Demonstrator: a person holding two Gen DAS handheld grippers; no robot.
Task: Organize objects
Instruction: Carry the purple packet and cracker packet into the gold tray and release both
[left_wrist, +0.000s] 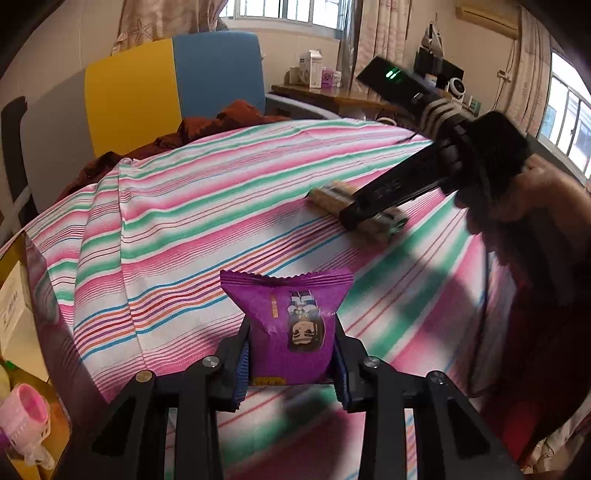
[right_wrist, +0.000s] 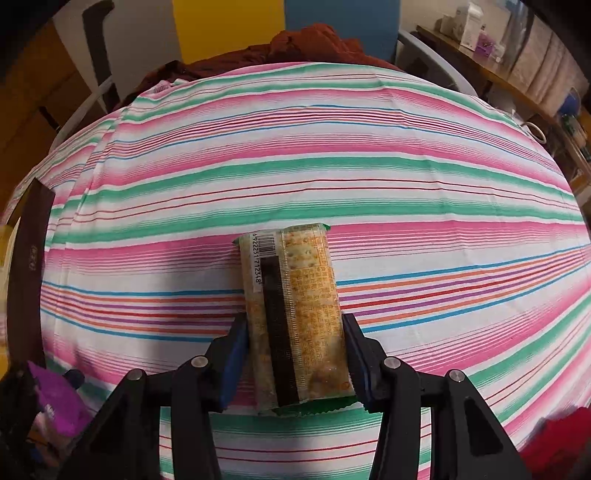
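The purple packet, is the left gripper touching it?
Touching. The left wrist view shows the left gripper with both fingers pressed against the purple packet.

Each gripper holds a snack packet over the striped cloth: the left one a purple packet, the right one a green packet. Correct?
Not quite. The right gripper holds a yellowish cracker packet, as the right wrist view shows. The left gripper does hold the purple packet over the striped cloth.

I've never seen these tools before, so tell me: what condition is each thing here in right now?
Purple snack packet: sealed, upright, gripped by the left tool.
Cracker packet: sealed, lying flat on the cloth, between the fingers of the right tool.
Striped cloth: spread out, slightly creased.
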